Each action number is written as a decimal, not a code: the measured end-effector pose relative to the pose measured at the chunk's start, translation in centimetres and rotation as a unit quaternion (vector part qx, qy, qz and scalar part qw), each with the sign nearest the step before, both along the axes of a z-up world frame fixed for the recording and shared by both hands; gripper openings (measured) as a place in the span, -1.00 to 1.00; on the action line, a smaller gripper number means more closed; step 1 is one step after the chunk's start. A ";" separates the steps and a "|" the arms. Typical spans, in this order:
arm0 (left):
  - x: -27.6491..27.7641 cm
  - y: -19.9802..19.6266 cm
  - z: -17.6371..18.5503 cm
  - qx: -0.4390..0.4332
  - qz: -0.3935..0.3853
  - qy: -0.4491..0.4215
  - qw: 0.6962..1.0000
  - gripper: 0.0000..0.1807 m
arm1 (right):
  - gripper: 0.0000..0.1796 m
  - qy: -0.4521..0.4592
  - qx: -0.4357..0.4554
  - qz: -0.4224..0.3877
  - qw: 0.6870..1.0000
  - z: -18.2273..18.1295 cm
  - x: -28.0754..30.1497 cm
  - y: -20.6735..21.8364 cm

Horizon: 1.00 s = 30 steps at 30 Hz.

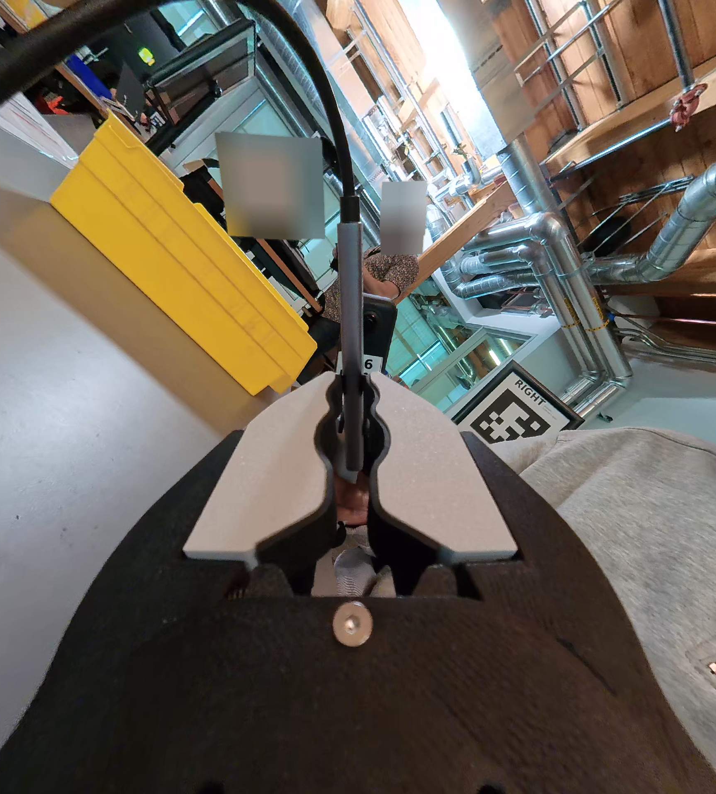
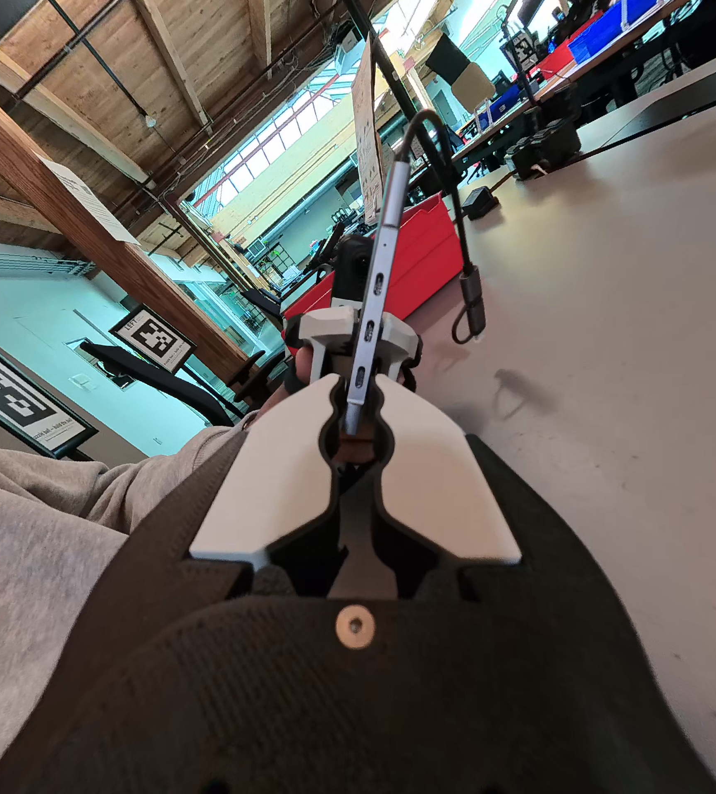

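Both the left gripper and right gripper clench one grey hub above the table, its black cable looping away.

Both claws clamped, facing.

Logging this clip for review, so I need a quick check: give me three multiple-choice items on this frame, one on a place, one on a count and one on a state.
1. In the left wrist view, where is the yellow bin?
A. on the table, left of the grey hub
B. hanging from the ceiling
C. between the jaws

2. How many oval ports show along the hub's edge in the right wrist view?
A. none
B. three
C. seven

3. The right gripper is:
A. wide open
B. shut on a cup
C. shut on the hub

Answers: 1 A, it sits on the table beside the hub; 2 B, three slots line its edge; 3 C, the jaws pinch its end.
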<state>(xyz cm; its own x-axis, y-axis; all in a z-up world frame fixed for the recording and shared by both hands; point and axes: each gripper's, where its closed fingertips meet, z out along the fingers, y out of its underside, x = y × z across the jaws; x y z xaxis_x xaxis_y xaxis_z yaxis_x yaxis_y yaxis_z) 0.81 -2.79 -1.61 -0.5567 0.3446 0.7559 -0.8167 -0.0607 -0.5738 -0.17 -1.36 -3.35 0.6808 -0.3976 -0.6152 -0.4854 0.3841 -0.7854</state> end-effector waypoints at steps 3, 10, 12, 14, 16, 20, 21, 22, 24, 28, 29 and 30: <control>0.0 0.0 0.0 -0.002 -0.004 0.006 1.000 -0.90 | -0.88 0.001 0.000 0.001 1.000 0.0 0.0 0.1; -0.4 -0.3 0.0 0.004 -0.001 -0.011 1.000 -0.90 | -0.89 0.009 0.006 0.013 1.000 -0.2 -0.2 0.7; -0.4 -0.3 0.0 0.009 -0.001 -0.015 1.000 -0.90 | -0.89 0.009 0.005 0.014 1.000 -0.2 -0.2 0.6; -0.3 -0.2 0.1 0.001 -0.005 0.000 1.000 -0.90 | -0.89 0.007 0.005 0.010 1.000 -0.2 -0.2 0.6; -0.2 -0.2 0.3 -0.011 -0.007 0.017 1.000 -0.90 | -0.88 0.004 0.006 0.008 1.000 0.0 -0.3 0.5; 0.7 0.3 0.2 -0.023 0.004 0.045 0.999 -0.88 | -0.90 0.006 0.040 -0.025 0.999 0.4 0.3 -1.0; 0.8 0.3 0.2 -0.024 0.005 0.047 0.999 -0.88 | -0.90 0.011 0.052 -0.028 0.998 0.5 0.4 -1.3; 0.8 0.4 0.3 -0.026 0.005 0.048 0.998 -0.89 | -0.90 0.017 0.060 -0.028 0.998 0.5 0.5 -1.5; 0.8 0.3 0.2 -0.027 0.005 0.051 0.998 -0.88 | -0.90 0.023 0.064 -0.028 0.997 0.3 0.6 -1.7; 0.8 0.3 0.4 -0.037 0.002 0.059 0.998 -0.85 | -0.90 0.024 0.064 -0.028 0.997 0.3 0.5 -1.4; 0.8 0.3 0.3 -0.037 0.002 0.059 0.998 -0.84 | -0.90 0.025 0.064 -0.029 0.997 0.3 0.5 -1.4; 0.8 0.3 0.3 -0.037 0.002 0.059 0.998 -0.83 | -0.90 0.025 0.064 -0.030 0.997 0.3 0.6 -1.4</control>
